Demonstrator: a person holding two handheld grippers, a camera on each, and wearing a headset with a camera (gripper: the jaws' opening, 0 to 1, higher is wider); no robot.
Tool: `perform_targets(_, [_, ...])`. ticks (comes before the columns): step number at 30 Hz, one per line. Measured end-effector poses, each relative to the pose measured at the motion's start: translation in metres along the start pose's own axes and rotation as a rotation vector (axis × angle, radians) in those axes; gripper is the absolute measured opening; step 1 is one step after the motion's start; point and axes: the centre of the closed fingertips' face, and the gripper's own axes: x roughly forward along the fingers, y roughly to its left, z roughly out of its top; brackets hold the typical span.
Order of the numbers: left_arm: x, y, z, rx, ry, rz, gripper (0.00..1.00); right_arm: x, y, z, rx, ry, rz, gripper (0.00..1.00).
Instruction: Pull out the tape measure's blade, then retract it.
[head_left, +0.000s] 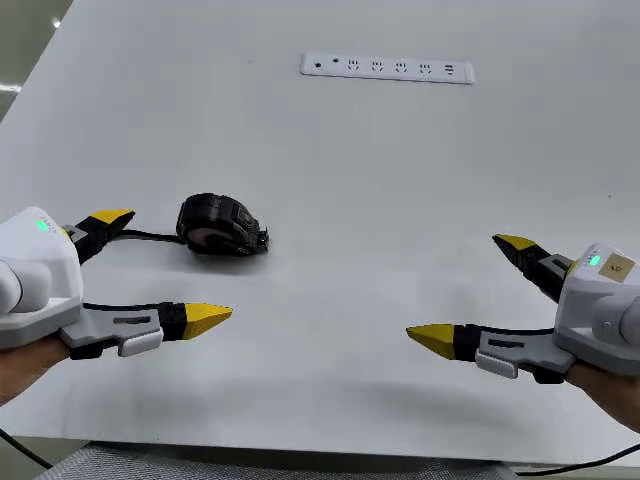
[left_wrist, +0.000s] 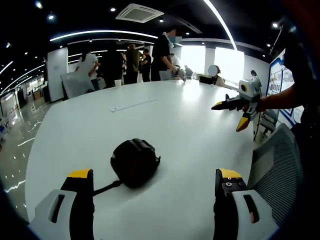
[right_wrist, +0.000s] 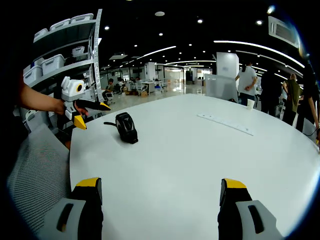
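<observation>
Left tongs (head_left: 176, 263), right tongs (head_left: 453, 285) spread, empty — tape measure (head_left: 220, 226) near left; gripper views catch people (left_wrist: 132, 60) behind.

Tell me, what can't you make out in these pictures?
Tape measure: any lettering and the blade's tip are too small in the head view.
Its black strap: the far end passes behind the left tongs in the head view.
Power strip: its sockets are too small to read, head view.
Right tongs: the handle is cut off by the head view's right edge.
</observation>
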Motion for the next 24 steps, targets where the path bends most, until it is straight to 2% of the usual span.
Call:
perform_targets(16, [0.009,0.013,0.003,0.049,0.035,-0.05,0.99,0.016,0.003,0.01,-0.052,-0.003,0.084,0.95])
perform_targets(24, [0.016,0.013,-0.002,0.092,0.083,-0.103,0.98,0.026,0.004,0.009,-0.091,0.016,0.156,0.95])
